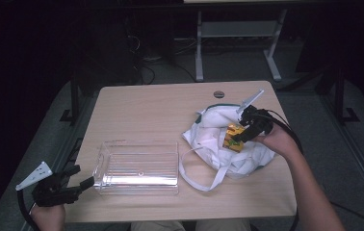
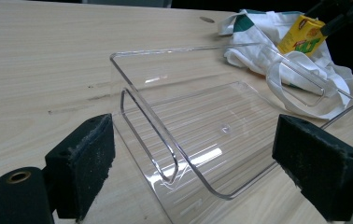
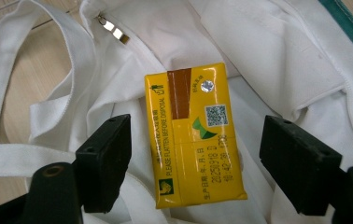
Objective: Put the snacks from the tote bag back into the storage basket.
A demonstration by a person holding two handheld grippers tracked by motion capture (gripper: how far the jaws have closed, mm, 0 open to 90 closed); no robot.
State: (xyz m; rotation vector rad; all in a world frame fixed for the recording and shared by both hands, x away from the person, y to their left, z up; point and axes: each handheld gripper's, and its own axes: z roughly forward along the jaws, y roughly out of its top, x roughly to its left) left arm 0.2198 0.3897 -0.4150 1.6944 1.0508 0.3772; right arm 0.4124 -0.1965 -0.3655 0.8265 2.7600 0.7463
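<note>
The yellow carton (image 3: 194,135) lies flat on the white bag (image 3: 268,60), at the right of the worktop (image 1: 146,106). The right tongs (image 3: 191,161) straddle it, pads spread to either side with a gap on both flanks: no contact yet. Step in hand, by judgement: the grasp on the carton. Next move calls for closing squarely on the two long sides, without catching bag cloth or the strap (image 3: 48,112) under a pad, then a lift toward the bin (image 1: 139,166).

The clear bin stands on the left part of the worktop, apart from the bag, with nothing in it. The left tongs (image 2: 193,158) are spread, level with the bin's near end wall, pads not pressing on it; whether one touches the wall cannot be told
</note>
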